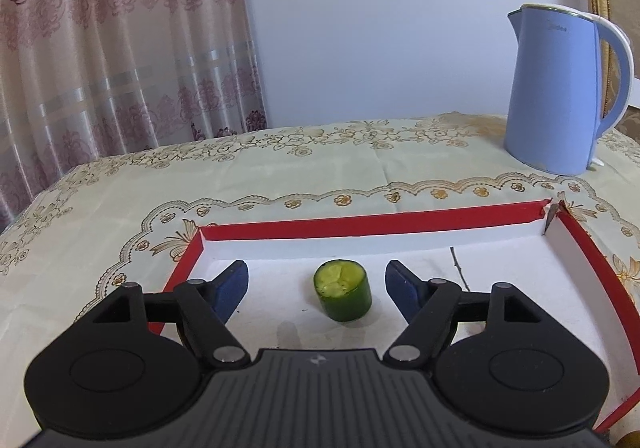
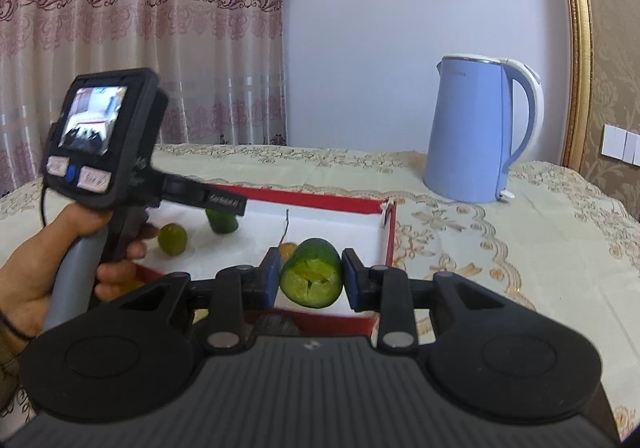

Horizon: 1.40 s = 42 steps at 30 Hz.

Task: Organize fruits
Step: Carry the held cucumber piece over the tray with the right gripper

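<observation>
**Right claw pinching a cucumber chunk, left claw spread over the box**

Your left gripper (image 1: 317, 286) is spread; a short green cucumber piece (image 1: 343, 295) stands upright on the white floor of the red-rimmed box (image 1: 360, 226) between the blue pads (image 1: 232, 290), touching neither. Your right gripper (image 2: 309, 279) pinches a bigger cucumber chunk (image 2: 313, 273) on its sides, cut face toward the camera, above the box's near right part. In the right wrist view, a small green citrus (image 2: 173, 240) lies at the left of the box by your left hand (image 2: 60, 264). An orange fruit (image 2: 286, 250) sits just behind the held chunk. Blue kettle (image 1: 560, 88) stands far right on the tablecloth (image 1: 320, 176).
</observation>
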Motion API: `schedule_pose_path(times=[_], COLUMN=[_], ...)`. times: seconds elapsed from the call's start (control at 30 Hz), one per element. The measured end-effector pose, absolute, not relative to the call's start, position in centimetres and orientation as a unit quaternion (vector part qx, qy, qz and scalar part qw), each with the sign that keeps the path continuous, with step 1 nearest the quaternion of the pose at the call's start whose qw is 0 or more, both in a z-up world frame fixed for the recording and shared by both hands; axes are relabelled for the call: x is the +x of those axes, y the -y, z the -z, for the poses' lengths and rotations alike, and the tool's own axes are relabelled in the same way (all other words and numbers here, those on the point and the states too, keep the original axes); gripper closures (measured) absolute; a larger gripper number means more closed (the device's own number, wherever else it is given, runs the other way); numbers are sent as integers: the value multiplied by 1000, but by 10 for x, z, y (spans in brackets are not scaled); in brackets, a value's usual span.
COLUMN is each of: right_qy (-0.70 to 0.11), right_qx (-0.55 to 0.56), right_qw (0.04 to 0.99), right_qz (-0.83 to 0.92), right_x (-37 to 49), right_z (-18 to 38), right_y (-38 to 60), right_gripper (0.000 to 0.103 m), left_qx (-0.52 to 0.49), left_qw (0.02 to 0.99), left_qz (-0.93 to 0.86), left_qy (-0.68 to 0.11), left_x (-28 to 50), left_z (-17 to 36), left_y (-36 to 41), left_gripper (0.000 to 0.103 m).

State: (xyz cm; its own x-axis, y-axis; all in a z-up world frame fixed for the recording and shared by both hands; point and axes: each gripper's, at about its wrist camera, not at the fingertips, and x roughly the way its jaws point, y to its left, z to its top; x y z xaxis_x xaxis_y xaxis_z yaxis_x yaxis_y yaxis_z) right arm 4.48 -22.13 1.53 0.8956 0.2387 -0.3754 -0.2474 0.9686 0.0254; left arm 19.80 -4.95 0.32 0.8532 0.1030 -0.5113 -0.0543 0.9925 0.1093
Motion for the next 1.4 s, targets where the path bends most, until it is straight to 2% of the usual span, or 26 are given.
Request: schedule_pose_path(times=[0.27,0.53,0.87,1.4], right_qy=[-199,-206,-224,-242], right_qx=[-23,-40,-37,-56], right_qw=[973,971,970,963], right_qz=[-119,-116,-89,-105], right_x=[75,109,159,189], right_z=[-21,-27,-6,-5], right_y=[222,212,210,191], right_gripper=[73,72,72,72], left_qx=[44,40,48,57], left_qw=[961,959,961,961], left_qz=[-47,-48,-48,-46], left_qy=[-270,-276,-268,-266], left_x=[198,199,197,195], left_z=[-4,-3,-6,-7], left_y=[47,43,44,46], left_gripper=[20,20,20,20])
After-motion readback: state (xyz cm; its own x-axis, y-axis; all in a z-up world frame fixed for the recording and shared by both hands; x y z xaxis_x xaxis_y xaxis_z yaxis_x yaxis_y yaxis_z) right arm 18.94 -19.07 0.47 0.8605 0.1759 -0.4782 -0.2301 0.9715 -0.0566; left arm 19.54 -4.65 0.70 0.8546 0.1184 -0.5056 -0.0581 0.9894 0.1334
